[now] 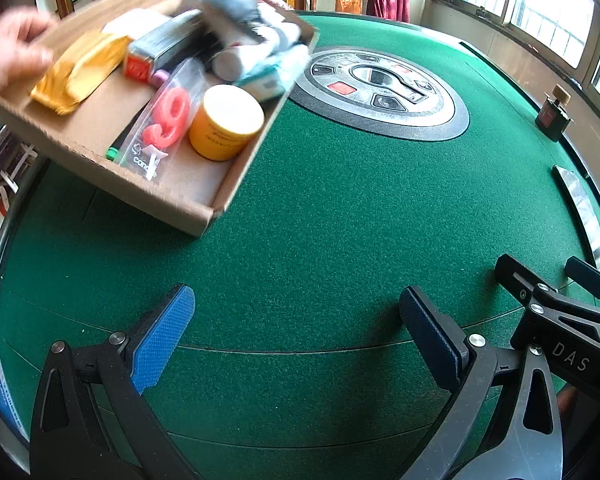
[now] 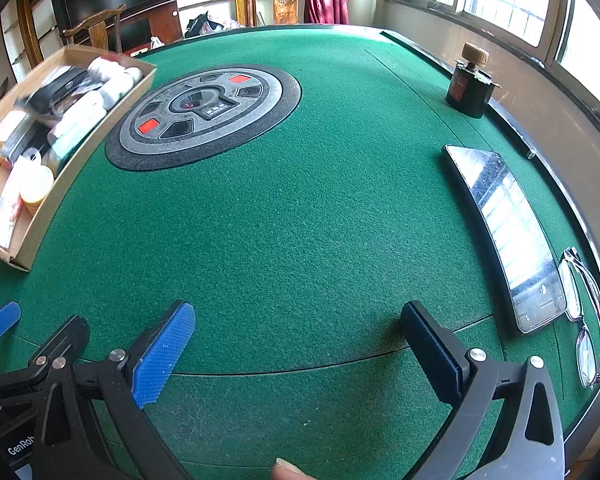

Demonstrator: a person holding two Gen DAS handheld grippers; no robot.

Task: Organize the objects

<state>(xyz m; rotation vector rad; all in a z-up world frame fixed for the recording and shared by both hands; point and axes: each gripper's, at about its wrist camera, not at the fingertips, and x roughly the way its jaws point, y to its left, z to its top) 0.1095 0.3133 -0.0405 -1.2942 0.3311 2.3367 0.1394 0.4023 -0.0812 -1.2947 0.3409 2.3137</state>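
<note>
A shallow cardboard box (image 1: pixel 168 204) sits at the table's left, blurred, with a person's bare hand (image 1: pixel 8 52) on its far left edge. It holds a yellow jar (image 1: pixel 224 120), a red "9" candle in a clear bag (image 1: pixel 168 116), a yellow cloth (image 1: pixel 76 76), white tubes and dark items. In the right wrist view the box (image 2: pixel 72 160) lies at the far left. My left gripper (image 1: pixel 296 300) is open over bare felt, in front of the box. My right gripper (image 2: pixel 296 312) is open beside it, also holding nothing.
A round control panel (image 2: pixel 204 116) is set in the middle of the green felt table (image 2: pixel 300 220). A dark bottle with a wooden cap (image 2: pixel 470 88), a phone (image 2: pixel 504 232) and glasses (image 2: pixel 584 320) lie along the right edge. Chairs stand beyond the far edge.
</note>
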